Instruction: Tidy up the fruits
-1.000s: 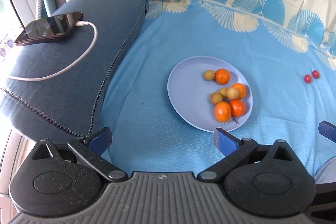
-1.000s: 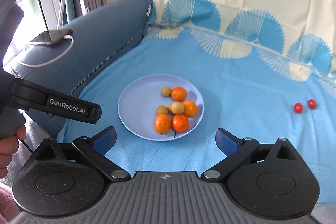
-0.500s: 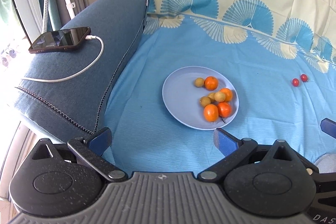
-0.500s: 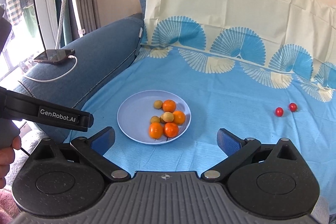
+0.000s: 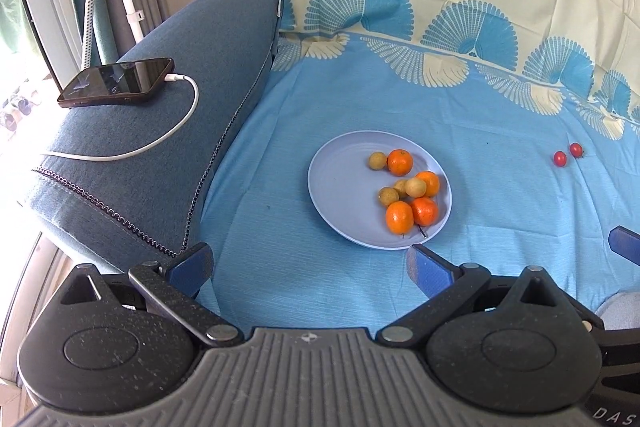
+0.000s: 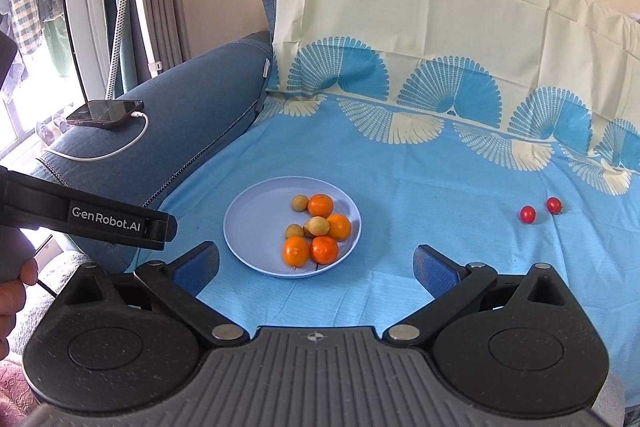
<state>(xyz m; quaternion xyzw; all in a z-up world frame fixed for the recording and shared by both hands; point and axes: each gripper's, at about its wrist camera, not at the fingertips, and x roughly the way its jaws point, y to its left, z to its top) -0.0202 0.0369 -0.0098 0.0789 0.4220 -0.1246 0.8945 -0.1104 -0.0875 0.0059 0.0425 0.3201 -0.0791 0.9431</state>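
Nearest, your left gripper (image 5: 310,263) and right gripper (image 6: 316,263) both wide and empty, then plate (image 6: 248,227) holding oranges (image 6: 296,251) and longans (image 6: 317,226), two cherry tomatoes (image 6: 527,214) apart on cloth (image 6: 440,179) far right.

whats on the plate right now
The plate holds four oranges and four small tan fruits, bunched toward its right side. One tan fruit sits half hidden in the cluster. Anything beneath the pile cannot be seen.
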